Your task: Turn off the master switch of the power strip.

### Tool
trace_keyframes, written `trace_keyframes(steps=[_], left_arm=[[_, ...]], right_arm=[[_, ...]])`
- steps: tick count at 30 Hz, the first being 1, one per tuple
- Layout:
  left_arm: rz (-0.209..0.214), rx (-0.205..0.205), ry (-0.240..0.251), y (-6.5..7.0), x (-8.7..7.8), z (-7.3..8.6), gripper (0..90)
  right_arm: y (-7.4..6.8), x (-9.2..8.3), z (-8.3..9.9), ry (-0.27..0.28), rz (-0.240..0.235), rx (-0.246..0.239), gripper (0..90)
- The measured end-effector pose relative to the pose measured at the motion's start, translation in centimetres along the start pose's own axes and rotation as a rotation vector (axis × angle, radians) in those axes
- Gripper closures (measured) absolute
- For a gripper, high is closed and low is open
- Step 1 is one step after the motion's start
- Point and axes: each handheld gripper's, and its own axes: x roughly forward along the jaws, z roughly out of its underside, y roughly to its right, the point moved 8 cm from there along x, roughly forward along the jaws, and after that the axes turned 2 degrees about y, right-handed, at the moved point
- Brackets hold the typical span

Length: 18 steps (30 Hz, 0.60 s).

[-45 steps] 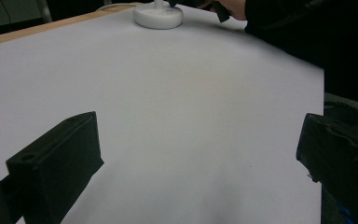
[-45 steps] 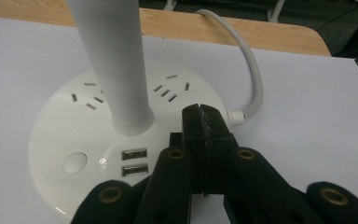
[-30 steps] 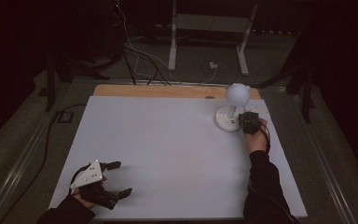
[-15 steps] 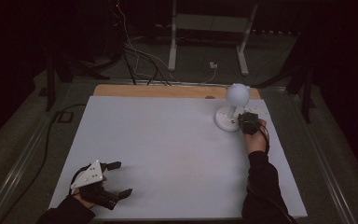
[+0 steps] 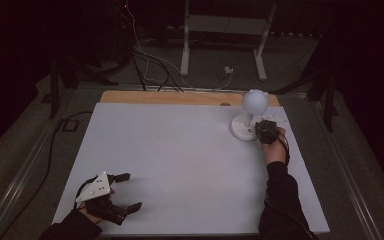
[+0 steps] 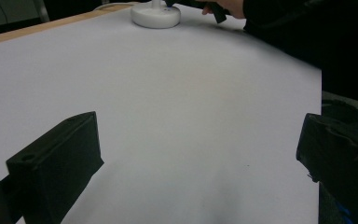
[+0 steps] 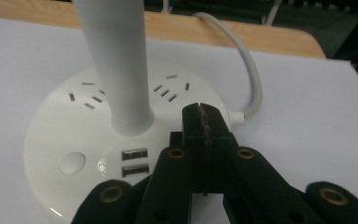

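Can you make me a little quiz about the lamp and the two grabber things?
1. True or false: the right gripper has its jaws pressed together over the lamp base.
2. Which gripper is wide open with nothing between its jaws? A) left gripper B) right gripper
3. Fill in: the lamp's cord leaves the base toward the ___ edge of the table.

Key: 1 true; 2 A; 3 far, wooden.
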Motion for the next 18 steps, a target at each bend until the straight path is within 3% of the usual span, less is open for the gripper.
trace_keyframes(steps=[2, 3, 18], left_arm=[[0.0, -0.001, 0.001, 0.02, 0.0, -0.01, 0.4], [0.001, -0.001, 0.002, 0.05, -0.02, -0.03, 0.4], [-0.006, 0.0, 0.005, -0.05, -0.07, -0.06, 0.4]], right_arm=[[0.07, 0.03, -0.15, -0.029, -0.01, 0.018, 90.0], [0.01, 0.04, -0.19, -0.033, -0.005, -0.006, 90.0], [-0.18, -0.03, -0.07, 0.0, 0.022, -0.03, 90.0]])
